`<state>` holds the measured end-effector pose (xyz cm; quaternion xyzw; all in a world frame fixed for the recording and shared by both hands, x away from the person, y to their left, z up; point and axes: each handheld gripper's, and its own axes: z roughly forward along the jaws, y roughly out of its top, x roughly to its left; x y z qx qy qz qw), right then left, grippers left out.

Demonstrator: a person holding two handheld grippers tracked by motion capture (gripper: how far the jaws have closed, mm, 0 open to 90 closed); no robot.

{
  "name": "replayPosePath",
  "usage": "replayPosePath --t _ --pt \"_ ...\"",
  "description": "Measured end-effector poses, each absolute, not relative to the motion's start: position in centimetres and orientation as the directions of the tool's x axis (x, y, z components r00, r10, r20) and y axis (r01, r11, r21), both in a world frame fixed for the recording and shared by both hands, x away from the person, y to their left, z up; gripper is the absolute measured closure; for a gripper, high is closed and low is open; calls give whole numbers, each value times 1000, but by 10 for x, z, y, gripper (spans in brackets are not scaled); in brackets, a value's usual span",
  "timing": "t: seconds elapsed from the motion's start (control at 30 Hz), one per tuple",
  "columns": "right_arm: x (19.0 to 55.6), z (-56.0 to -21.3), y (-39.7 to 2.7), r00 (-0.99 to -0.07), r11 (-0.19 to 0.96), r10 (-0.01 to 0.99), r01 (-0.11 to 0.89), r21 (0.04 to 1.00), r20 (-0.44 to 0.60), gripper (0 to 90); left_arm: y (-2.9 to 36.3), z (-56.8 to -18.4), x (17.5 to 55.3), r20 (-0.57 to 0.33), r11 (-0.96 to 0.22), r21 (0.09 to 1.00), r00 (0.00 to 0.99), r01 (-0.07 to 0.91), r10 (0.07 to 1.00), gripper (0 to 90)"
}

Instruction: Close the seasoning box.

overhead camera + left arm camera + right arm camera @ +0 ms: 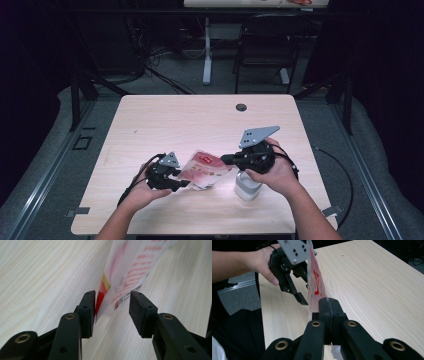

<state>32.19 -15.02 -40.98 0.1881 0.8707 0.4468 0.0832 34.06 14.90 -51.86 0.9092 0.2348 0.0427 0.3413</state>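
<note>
A red and white printed plastic packet [205,170] hangs above the light wooden table [200,115], stretched between my two grippers. My right gripper [329,301] is shut on one edge of the packet [314,282]; in the high view this gripper [224,159] points left at the packet. My left gripper [112,296] stands open with the packet's other edge [127,272] between its jaws, close to the left pad [89,307], and neither pad presses on it. In the high view the left gripper [184,184] sits at the packet's lower left.
A white cup-like container [247,186] stands on the table just under the right hand. A small round hole [241,107] is near the table's far edge. A black chair [265,45] and a desk leg [207,55] stand beyond the table.
</note>
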Motion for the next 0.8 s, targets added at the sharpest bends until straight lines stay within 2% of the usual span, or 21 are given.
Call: replayPosePath --t 0.4,0.63,0.8 --pt "320 -408 -135 -926 522 377 232 821 22 868 155 -511 334 -74 -642 666 889 381 451 577" --pt "320 -408 -127 -924 518 383 232 823 20 812 158 -511 329 -67 -630 684 891 368 448 684" --pt "321 -409 -124 -924 514 381 236 824 27 775 162 -514 327 -79 -620 692 893 369 443 710"
